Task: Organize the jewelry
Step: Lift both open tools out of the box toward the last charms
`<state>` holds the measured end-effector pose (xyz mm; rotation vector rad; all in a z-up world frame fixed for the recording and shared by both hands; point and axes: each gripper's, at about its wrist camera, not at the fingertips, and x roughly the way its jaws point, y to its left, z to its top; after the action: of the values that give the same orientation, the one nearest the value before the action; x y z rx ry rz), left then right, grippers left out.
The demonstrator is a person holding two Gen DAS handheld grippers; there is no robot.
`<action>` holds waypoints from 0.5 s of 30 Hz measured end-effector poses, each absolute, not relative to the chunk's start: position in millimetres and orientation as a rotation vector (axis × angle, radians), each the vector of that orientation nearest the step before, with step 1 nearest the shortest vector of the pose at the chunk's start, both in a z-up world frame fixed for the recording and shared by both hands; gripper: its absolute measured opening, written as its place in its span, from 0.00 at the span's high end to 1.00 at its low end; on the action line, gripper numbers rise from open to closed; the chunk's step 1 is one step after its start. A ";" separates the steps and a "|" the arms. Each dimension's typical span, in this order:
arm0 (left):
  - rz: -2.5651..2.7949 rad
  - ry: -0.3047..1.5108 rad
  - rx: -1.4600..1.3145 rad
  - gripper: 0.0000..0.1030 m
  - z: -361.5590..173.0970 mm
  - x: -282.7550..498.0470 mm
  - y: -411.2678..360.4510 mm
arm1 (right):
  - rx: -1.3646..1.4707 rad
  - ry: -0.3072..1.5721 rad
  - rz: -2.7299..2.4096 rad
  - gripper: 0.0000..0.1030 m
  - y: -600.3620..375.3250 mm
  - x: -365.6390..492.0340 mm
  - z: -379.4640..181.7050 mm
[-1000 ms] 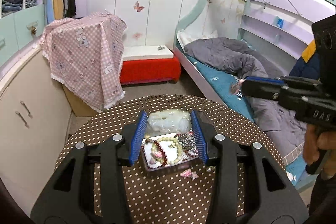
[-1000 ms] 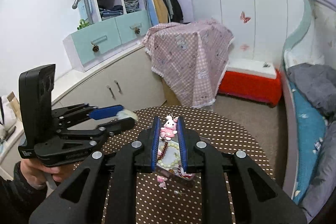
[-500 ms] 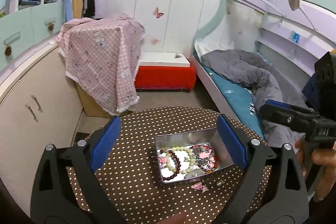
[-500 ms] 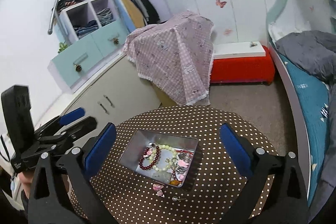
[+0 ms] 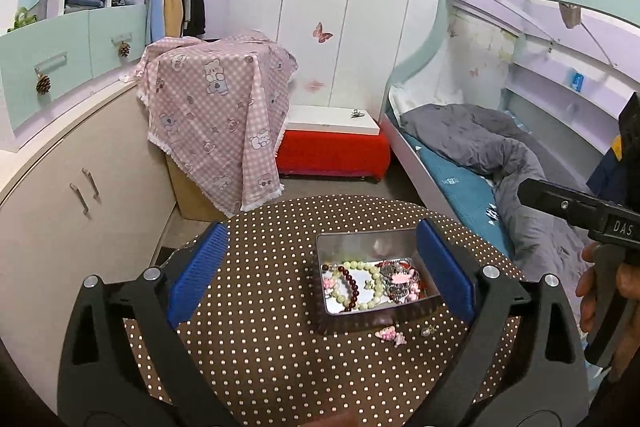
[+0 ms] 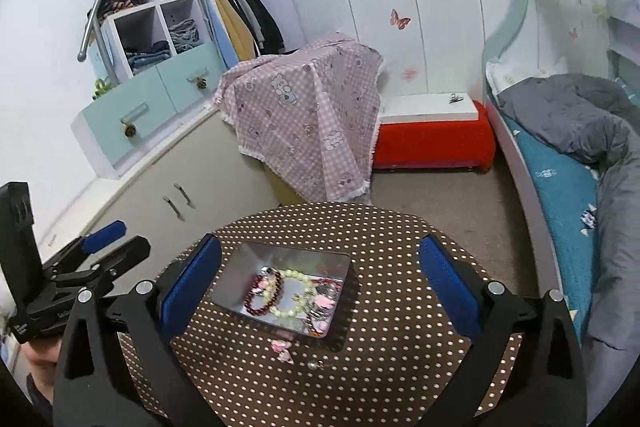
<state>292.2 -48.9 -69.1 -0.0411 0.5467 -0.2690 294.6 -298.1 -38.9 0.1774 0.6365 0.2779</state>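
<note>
A shiny metal tin sits on a round brown polka-dot table. It holds a pale bead bracelet, a dark red bead bracelet and several small pink and silver pieces. A pink charm and a small pearl piece lie on the table beside the tin. My left gripper is open and empty above the table. My right gripper is open and empty above the tin.
A pink checked cloth covers a box beyond the table. A red bench stands at the back. A bed with a grey duvet is on the right. Beige cabinets line the left.
Both grippers opened wide and drew back from the tin. The pink bunny charm held by the right gripper one second ago is out of its fingers. The left gripper let go too.
</note>
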 end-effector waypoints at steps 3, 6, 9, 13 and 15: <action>-0.263 0.547 -0.041 0.10 -73.3 285.8 -49.3 | 0.162 0.629 0.254 0.08 -299.2 287.0 -41.9; -0.257 0.556 -0.042 0.10 -80.2 281.0 -49.3 | 0.161 0.646 0.242 0.08 -304.3 280.7 -49.0; -0.255 0.575 -0.040 0.10 -90.4 275.8 -50.4 | 0.133 0.652 0.225 0.08 -307.3 271.6 -55.9; -0.265 0.611 -0.023 0.10 -105.6 269.7 -58.4 | 0.130 0.676 0.222 0.08 -311.9 260.9 -67.9; -0.273 0.636 -0.013 0.10 -115.6 267.4 -63.3 | 0.134 0.691 0.224 0.08 -315.3 258.0 -73.7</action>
<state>267.4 -63.3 -115.6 -0.0134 0.6364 -0.2729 258.0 -315.3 -73.7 0.1340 0.6915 0.2235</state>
